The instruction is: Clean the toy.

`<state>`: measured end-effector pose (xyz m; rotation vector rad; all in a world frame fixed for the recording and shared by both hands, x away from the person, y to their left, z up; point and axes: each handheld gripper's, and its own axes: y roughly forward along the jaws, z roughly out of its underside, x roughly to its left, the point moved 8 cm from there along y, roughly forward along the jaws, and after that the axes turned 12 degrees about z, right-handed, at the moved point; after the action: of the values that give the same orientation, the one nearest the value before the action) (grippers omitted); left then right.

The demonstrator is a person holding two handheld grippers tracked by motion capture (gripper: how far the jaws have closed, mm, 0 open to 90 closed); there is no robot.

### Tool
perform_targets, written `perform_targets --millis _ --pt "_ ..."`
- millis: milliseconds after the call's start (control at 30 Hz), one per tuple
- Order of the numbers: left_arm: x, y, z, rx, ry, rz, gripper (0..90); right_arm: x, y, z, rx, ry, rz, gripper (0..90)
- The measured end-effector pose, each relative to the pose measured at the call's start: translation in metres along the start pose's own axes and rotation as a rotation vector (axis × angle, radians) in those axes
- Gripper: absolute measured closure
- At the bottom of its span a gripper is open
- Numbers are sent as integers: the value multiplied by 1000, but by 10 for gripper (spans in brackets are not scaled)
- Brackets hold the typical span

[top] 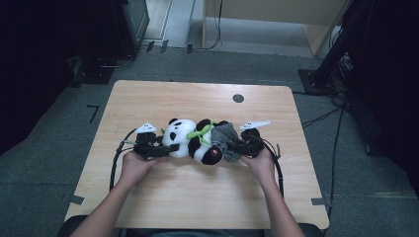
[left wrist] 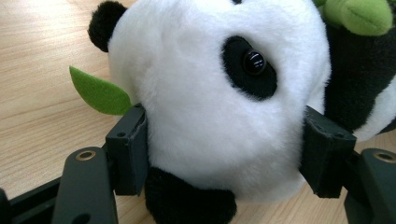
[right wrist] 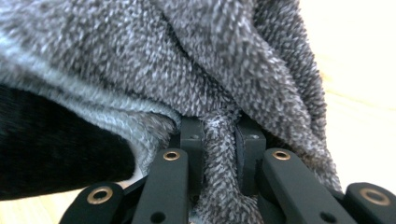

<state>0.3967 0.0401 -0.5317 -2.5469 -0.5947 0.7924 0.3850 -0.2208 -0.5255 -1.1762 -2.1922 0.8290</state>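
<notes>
Left gripper (left wrist: 224,154): jaws set wide apart and pressed against both sides of the toy panda's (left wrist: 219,93) white head, the fur bulging a little past each pad. Clamped on the head. In the high view this gripper (top: 168,148) lies low over the table (top: 148,98), held by the left hand (top: 134,165), with its cable looping off toward the table's left edge.

Right gripper (right wrist: 219,154): jaws nearly together, pinching a narrow fold of grey cloth (right wrist: 187,56) between the pads. The rest of the cloth bunches above and around the jaws. In the high view this gripper (top: 236,147) sits at the panda's lower end, held by the right hand (top: 262,163), with its cable curving toward the near right.

Toy panda (top: 192,138): plush, black and white, lying on its side across the middle of the table between the two grippers, head toward the left gripper. White head with a black eye patch and glossy black eye, black ear at top, black limbs. A green scarf (top: 200,131) is tied at the neck; a green felt leaf (left wrist: 100,93) sticks out beside the head, just above the left-hand pad. A red patch shows on one foot.

Grey cloth (top: 225,136): fuzzy knit, darker on the outside and paler on the inside, wrapped around the panda's lower body and touching its black fur.

Table: pale wood grain, with a dark round hole (top: 238,98) near the far edge.
</notes>
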Motion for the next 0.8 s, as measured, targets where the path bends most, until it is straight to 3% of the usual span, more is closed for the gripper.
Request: perform_targets --millis 233,333,400,467,633,800 --pt "0 0 0 -2 -1 1 296 -7 4 5 26 23 -5 786" --pt "1 -1 0 -1 -3 4 293 -18 6 11 86 -4 75 786" --pt "1 -1 1 0 -3 4 292 -27 9 17 132 28 100 786" --pt "1 -1 1 1 -3 4 291 -36 9 19 144 54 116 787" --pt "1 -1 1 4 0 4 290 -50 -5 14 112 94 169 793" --pt "1 -1 1 6 6 1 290 -57 -31 -1 9 137 178 795"
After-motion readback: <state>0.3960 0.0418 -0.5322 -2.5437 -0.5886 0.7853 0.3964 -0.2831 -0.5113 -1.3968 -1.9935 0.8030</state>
